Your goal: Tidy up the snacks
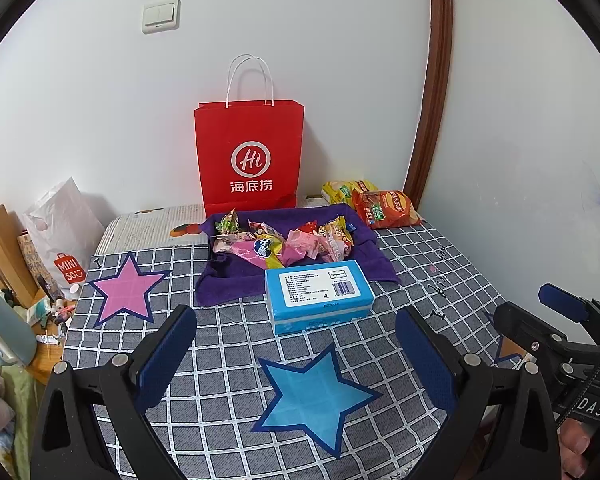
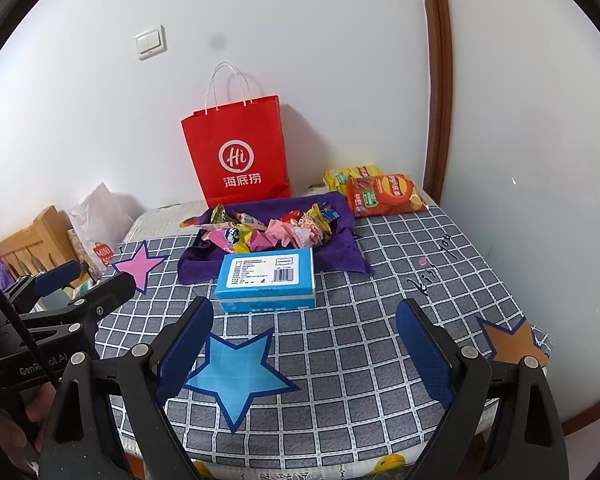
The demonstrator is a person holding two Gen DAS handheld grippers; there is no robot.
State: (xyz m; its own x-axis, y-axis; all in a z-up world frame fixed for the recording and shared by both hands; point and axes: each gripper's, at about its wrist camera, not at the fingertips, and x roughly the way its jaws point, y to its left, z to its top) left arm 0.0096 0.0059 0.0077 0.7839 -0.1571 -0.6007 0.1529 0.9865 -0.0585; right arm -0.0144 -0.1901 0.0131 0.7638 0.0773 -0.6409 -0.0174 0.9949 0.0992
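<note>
Mid-frame: two crisp bags, yellow foil and red foil; both grippers agape, empty; orange paper star clear only in right view

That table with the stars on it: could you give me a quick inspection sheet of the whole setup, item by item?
Surface: table under a grey checked cloth with pink, blue and orange paper stars.
Job's things: snack packets piled on a purple cloth; two chip bags at the back right; red paper bag upright against the wall.
Clutter: blue tissue pack in front of the pile.
Grippers: left gripper and right gripper both open, holding nothing, above the near edge.
Cables: black cord along the left gripper's handle.
Surroundings: white wall, light switch, wooden door frame, white shopping bag at left.
</note>
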